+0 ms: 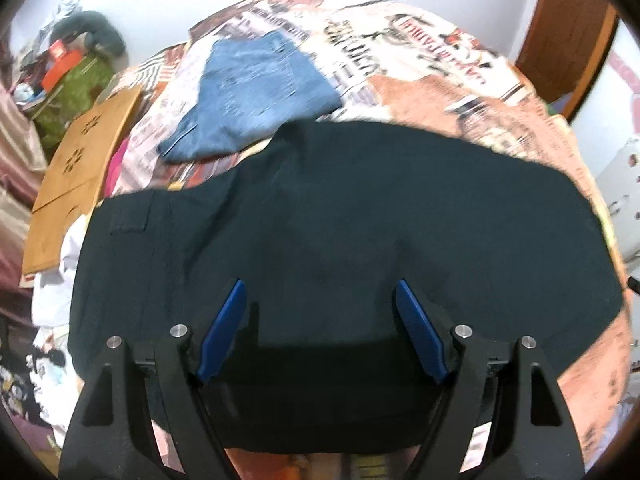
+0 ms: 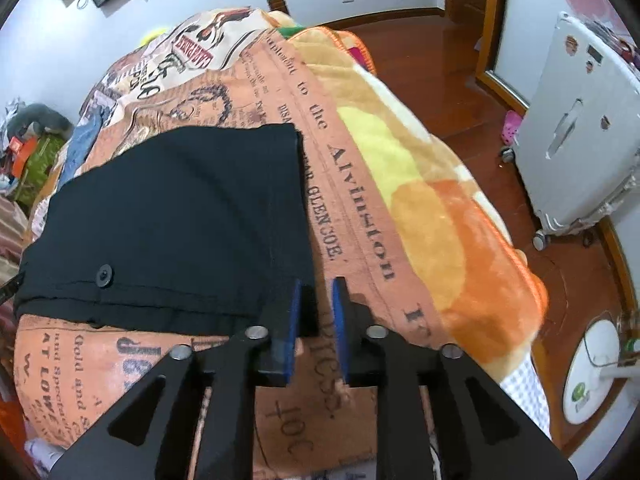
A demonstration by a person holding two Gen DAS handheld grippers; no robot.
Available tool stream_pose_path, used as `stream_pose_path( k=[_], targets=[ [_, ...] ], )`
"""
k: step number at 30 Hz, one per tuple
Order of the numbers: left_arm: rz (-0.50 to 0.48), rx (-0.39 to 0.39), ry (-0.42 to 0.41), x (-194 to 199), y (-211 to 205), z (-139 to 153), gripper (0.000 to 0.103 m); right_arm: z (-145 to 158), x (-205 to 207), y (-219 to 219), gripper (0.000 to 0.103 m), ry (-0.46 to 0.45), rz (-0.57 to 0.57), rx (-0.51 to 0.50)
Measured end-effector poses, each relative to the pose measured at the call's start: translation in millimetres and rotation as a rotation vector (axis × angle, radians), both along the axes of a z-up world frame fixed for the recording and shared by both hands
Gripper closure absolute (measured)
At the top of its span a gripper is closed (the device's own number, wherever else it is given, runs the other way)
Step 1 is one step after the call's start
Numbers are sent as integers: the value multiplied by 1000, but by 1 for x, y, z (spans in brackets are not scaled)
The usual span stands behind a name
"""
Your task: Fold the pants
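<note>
Dark navy pants (image 1: 340, 220) lie folded flat on a bed with a newspaper-print cover (image 1: 440, 60). My left gripper (image 1: 320, 292) is open, its blue pads wide apart just above the pants' near part. In the right wrist view the same pants (image 2: 172, 216) show a black button (image 2: 105, 274) near the near edge. My right gripper (image 2: 316, 292) hovers at the pants' near right corner with its blue pads a narrow gap apart, and no cloth shows between them.
Folded blue jeans (image 1: 256, 96) lie beyond the dark pants. A wooden board (image 1: 76, 172) and a cluttered pile (image 1: 60, 64) sit at the left. An orange and yellow blanket (image 2: 432, 208) hangs off the bed's right edge above a wooden floor with a white appliance (image 2: 576, 128).
</note>
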State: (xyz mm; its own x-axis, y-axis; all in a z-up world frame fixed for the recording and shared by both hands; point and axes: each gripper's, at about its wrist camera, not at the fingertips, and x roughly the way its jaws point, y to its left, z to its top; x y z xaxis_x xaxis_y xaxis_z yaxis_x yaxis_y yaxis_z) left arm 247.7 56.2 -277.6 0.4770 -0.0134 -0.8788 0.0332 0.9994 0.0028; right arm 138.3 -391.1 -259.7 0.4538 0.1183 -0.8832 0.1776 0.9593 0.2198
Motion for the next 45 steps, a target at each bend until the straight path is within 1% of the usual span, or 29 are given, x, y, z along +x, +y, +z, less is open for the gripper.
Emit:
stream_pose_path(
  k=[1,2,4,6,8,11,13,15,17,22,23,24,26,27,29,33,35,39,45],
  targets=[
    [-13,-6,-7,2,-5,4,26,2,-4,-3,68,-14,-16,14],
    [-25,-6,-14,5,-10,7,26,4,-8,-6,63,-25,-30,25],
    [-60,5,-28,12,-26,13,26,5,-14,-10,62,-39,-60,55],
    [-103,16,-23,19,-45,12,24,4,-16,-12,62,-42,-83,89],
    [-142,29,-4,25,-62,6,23,-1,-16,-13,62,-42,-98,124],
    [-201,70,56,33,-92,-13,23,-11,-12,-11,62,-27,-109,156],
    [-206,89,40,33,-107,-18,23,-16,-11,-10,62,-21,-107,179],
    [-230,82,48,33,-118,-18,23,-20,-10,-8,62,-19,-98,188],
    [-251,39,69,35,-127,-19,23,-23,-9,-6,62,-20,-89,189],
    [-273,43,81,38,-145,-22,21,-26,-4,-1,59,-32,-60,211],
    [-274,39,85,39,-148,-23,19,-27,-3,2,59,-34,-46,208],
    [-275,37,89,40,-151,-24,17,-28,-2,4,59,-36,-40,202],
    [-281,41,89,41,-156,-25,17,-29,0,5,68,-42,-28,210],
    [-287,47,87,41,-158,-25,17,-30,0,5,69,-42,-30,209],
    [-292,51,85,41,-159,-26,17,-31,1,5,77,-45,-31,202],
    [-289,39,86,41,-159,-26,17,-29,2,7,85,-59,-19,180],
    [-289,38,85,40,-159,-27,17,-25,2,8,91,-72,-15,171],
    [-288,34,84,40,-157,-26,17,-16,3,9,94,-101,-18,155],
    [-278,3,63,38,-150,-17,17,13,6,12,95,-178,-21,154]
  ],
)
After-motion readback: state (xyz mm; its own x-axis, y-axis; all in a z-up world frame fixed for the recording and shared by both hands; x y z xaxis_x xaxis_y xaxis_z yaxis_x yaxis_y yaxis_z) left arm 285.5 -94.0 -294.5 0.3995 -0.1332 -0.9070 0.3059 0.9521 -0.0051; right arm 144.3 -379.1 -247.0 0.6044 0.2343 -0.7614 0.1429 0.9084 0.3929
